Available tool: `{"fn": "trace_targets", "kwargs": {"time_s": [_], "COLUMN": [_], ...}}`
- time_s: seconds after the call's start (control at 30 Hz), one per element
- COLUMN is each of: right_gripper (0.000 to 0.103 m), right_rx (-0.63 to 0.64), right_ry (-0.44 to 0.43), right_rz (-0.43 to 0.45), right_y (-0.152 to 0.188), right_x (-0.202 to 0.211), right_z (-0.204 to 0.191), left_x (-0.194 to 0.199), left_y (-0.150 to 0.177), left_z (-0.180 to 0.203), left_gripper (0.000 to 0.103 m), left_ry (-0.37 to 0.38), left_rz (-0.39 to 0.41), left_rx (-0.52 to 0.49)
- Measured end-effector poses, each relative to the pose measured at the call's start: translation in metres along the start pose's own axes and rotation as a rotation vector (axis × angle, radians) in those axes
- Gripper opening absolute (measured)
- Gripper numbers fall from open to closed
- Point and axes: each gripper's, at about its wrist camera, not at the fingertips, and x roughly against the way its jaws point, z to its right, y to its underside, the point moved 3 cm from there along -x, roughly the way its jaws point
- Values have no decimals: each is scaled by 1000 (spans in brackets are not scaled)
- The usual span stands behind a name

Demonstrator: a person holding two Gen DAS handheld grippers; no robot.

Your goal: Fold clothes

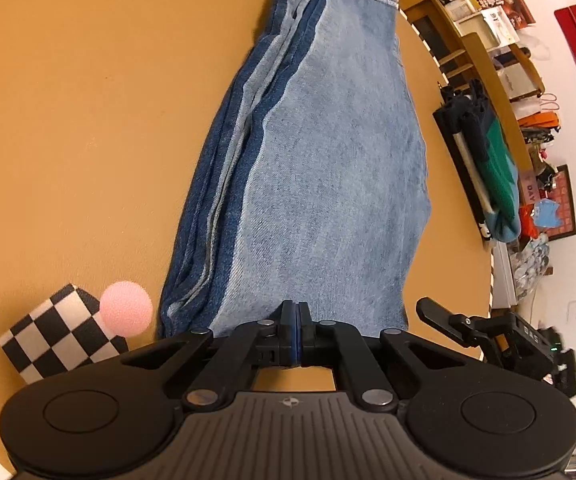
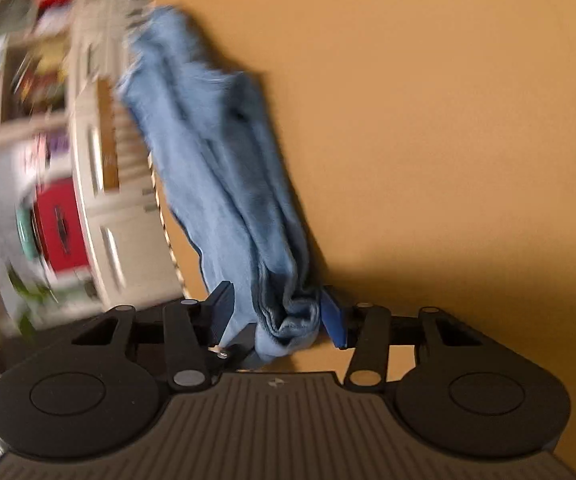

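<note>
Left gripper (image 1: 296, 320) jaws pinched together at jeans (image 1: 320, 184) hem, right gripper (image 2: 278, 316) jaws half-wide around bunched denim

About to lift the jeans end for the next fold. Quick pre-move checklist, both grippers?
1. Left gripper shut: ok, jaws meet at the jeans near edge; whether denim is pinched, cannot tell.
2. Right gripper closed on cloth: not ok, jaws stand apart with a bunched denim end between them.
3. Jeans flat on the table: ok, doubled lengthwise in the left view.
4. Far hem on the table: cannot tell, it runs to the edge.
5. Checkered block and pink ball off the fabric: ok, beside it.
</note>
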Motion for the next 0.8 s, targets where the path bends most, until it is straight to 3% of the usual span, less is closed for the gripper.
{"fn": "trace_targets", "kwargs": {"time_s": [0.07, 0.2, 0.5, 0.8], "right_gripper": [70, 82, 81, 79], "right_rx": [73, 144, 346, 247], "right_ry": [-7, 16, 67, 9], "right_rz": [-33, -104, -154, -109], "right_y": [1, -2, 13, 6], "right_x": [-5, -14, -36, -24], "right_z": [-10, -28, -67, -53], "left_x": [-2, -4, -6, -7], "left_y": [-1, -3, -5, -6], "left_z": [0, 0, -4, -5], "left_gripper": [5, 5, 5, 5], "left_ry": [5, 8, 29, 38], "left_rz": [-6, -16, -24, -25], "left_rx": [6, 6, 23, 25]}}
